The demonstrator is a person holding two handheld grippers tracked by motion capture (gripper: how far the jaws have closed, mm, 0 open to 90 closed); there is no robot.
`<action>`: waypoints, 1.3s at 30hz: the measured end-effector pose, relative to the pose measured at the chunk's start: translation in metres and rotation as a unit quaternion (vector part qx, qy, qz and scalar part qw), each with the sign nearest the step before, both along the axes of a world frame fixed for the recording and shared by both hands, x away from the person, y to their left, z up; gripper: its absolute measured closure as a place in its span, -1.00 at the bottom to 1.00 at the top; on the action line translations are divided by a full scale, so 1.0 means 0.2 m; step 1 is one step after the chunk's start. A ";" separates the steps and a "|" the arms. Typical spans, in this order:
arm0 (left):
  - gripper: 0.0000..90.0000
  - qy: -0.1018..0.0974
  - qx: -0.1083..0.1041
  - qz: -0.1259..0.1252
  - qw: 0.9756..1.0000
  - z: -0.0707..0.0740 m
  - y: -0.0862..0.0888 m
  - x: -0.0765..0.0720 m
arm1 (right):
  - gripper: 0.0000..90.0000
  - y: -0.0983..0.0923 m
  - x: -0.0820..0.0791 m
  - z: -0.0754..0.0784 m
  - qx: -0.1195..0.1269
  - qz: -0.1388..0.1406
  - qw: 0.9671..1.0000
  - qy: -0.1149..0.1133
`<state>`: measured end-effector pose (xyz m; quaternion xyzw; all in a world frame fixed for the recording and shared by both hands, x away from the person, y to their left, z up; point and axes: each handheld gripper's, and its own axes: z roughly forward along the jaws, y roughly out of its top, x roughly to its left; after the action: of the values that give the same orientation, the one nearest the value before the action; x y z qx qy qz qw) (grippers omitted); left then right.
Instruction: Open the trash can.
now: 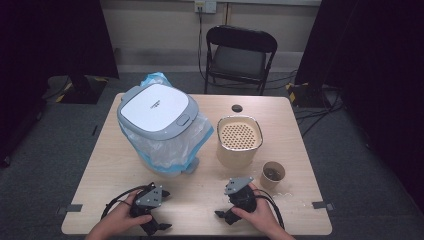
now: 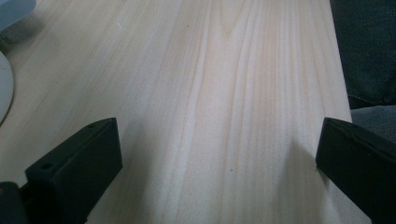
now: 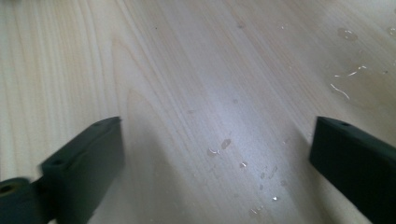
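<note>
My left gripper (image 1: 163,210) rests low over the near left part of the wooden table (image 1: 200,170), held by a hand, with its jaws wide apart. In the left gripper view the left gripper (image 2: 219,154) has bare wood between its jaws. My right gripper (image 1: 226,204) sits near the front middle of the table, held by the other hand, also open. In the right gripper view the right gripper (image 3: 217,154) stands over wood dotted with water drops (image 3: 224,144), and nothing lies between the jaws.
A bin with a white and grey lid (image 1: 156,111) and a plastic liner stands at the left middle. To its right stand a beige pot with a perforated insert (image 1: 239,140) and a paper cup (image 1: 273,174). Behind the table is a dark folding chair (image 1: 240,57).
</note>
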<state>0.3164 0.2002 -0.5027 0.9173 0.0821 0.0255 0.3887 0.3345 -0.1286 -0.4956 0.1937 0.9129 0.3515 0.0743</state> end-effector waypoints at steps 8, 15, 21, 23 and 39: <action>-1.00 -0.001 0.000 0.002 1.000 0.00 0.00 0.00 | -0.63 0.02 0.04 0.11 0.014 0.005 0.999 0.031; -1.00 -0.001 0.000 0.001 1.000 0.00 0.00 0.00 | -0.62 0.05 0.07 0.25 -0.015 0.030 0.999 0.021; -1.00 -0.001 0.000 0.001 1.000 0.00 0.00 0.00 | -0.62 0.07 0.09 0.36 -0.030 0.047 0.998 0.018; -1.00 0.000 0.000 0.002 1.000 0.00 0.00 0.00 | -0.62 0.08 0.10 0.40 -0.033 0.052 0.998 0.019; -1.00 -0.001 0.000 0.001 1.000 0.00 0.00 0.00 | -0.61 0.12 0.19 0.66 -0.034 0.064 0.997 0.008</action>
<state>0.3163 0.2002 -0.5026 0.9171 0.0829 0.0271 0.3889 0.3722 -0.1038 -0.3630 0.1350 0.9354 0.3229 0.0510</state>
